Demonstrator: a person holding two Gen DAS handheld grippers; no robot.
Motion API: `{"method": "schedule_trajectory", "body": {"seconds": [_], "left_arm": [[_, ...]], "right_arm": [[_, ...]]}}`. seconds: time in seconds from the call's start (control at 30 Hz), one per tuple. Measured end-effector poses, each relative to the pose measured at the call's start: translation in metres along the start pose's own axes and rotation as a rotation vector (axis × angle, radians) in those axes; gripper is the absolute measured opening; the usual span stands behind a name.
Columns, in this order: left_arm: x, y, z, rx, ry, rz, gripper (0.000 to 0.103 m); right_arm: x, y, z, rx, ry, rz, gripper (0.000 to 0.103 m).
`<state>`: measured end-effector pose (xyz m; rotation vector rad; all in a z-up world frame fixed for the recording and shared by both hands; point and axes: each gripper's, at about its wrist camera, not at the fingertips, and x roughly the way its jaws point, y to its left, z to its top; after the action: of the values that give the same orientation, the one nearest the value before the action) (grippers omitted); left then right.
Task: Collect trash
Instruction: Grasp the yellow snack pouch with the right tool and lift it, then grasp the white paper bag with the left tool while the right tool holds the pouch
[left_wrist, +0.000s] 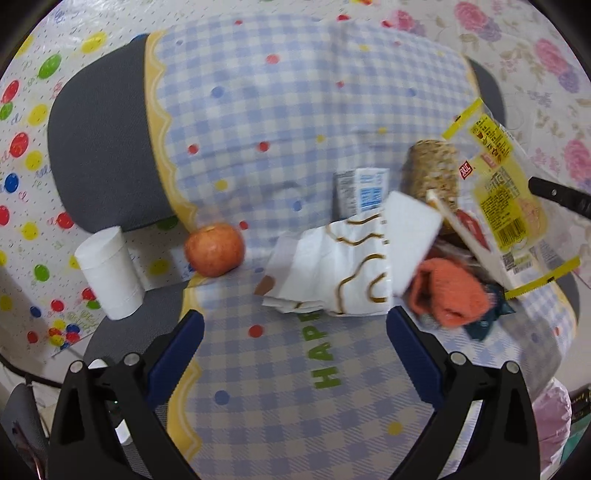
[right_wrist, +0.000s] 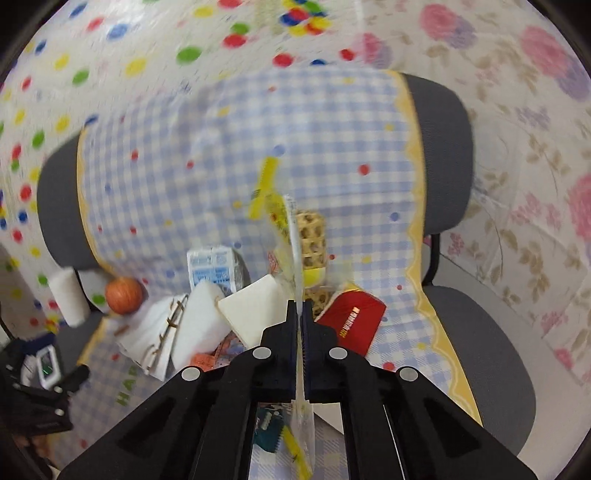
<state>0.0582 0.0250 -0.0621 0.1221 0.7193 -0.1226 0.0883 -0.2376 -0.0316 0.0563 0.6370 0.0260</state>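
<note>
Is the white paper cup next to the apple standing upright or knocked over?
Standing, upside down: the white paper cup rests on its wider rolled rim with the narrower closed end on top, beside the apple.

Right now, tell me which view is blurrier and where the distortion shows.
Right wrist view: heavy motion blur, smearing the yellow wrapper and the dotted backdrop. Left wrist view: sharper, the apple slightly soft. Both: fisheye bending at the rim, dark corners.
</note>
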Motion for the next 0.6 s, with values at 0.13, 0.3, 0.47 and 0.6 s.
{"method": "schedule_trajectory", "body": {"seconds": [0.13, 0.3, 0.47, 0.6], "left_arm": [[-0.003, -0.015, 0.000, 0.029, -0.020, -0.019, 0.096], [0.013, -0.031, 0.001, 0.036, -0.004, -0.049, 0.096], [0.038, -0.048, 0.002, 0.075, 0.028, -0.049, 0.084], [0.062, -0.059, 0.003, 0.121, 0.064, 0.008, 0.081]], "right_arm": [[-0.038, -0.027, -0.008, 0.068, -0.070, -0.003, 0.002], [-0.067, -0.051, -0.026, 0.104, -0.093, -0.042, 0.002], [-0.067, -0.062, -0.049, 0.110, -0.053, -0.082, 0.003], [-0.062, -0.068, -0.052, 0.137, -0.041, -0.068, 0.003]]}}
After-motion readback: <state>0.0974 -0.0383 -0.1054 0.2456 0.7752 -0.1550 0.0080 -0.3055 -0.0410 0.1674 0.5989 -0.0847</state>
